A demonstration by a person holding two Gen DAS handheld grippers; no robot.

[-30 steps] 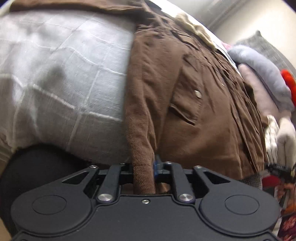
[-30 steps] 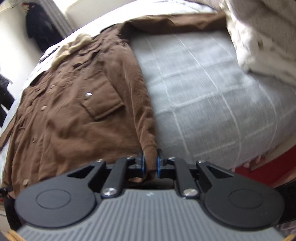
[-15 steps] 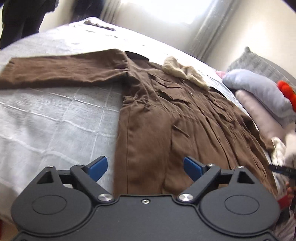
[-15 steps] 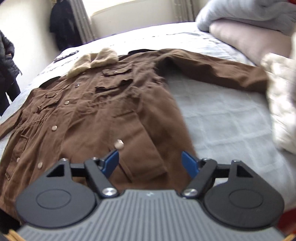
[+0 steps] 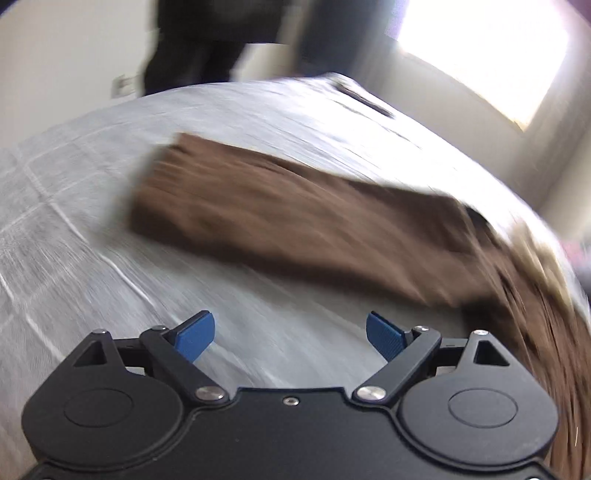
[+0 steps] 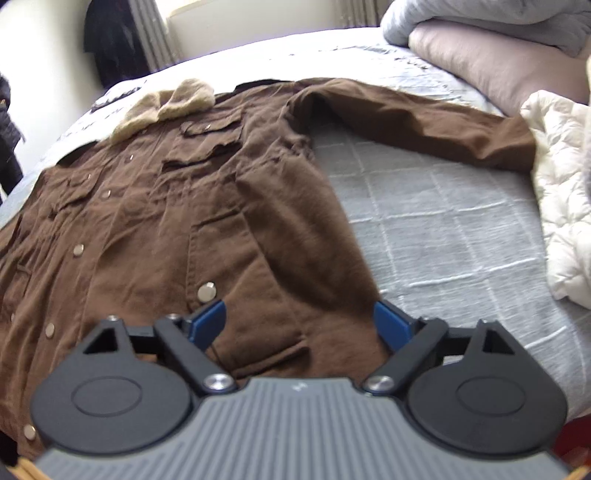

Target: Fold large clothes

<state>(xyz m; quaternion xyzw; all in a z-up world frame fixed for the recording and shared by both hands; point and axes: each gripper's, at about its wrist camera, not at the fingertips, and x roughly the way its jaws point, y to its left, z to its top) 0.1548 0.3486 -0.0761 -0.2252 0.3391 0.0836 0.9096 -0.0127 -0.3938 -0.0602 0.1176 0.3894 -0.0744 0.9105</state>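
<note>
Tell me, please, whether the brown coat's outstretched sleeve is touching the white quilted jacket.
Touching: in the right wrist view the brown coat's sleeve ends with its cuff directly against the white quilted jacket, no grey bedspread showing between them.

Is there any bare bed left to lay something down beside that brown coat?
Yes: grey bedspread lies bare between the coat, its outstretched sleeve and the white quilted jacket. More shows below the other sleeve. By the pillows it is crowded.

Grey checked bedspread (image 6: 443, 229), white quilted garment (image 6: 557, 206) at its edge, pink pillow (image 6: 491, 62) under grey blanket (image 6: 498, 18)
</note>
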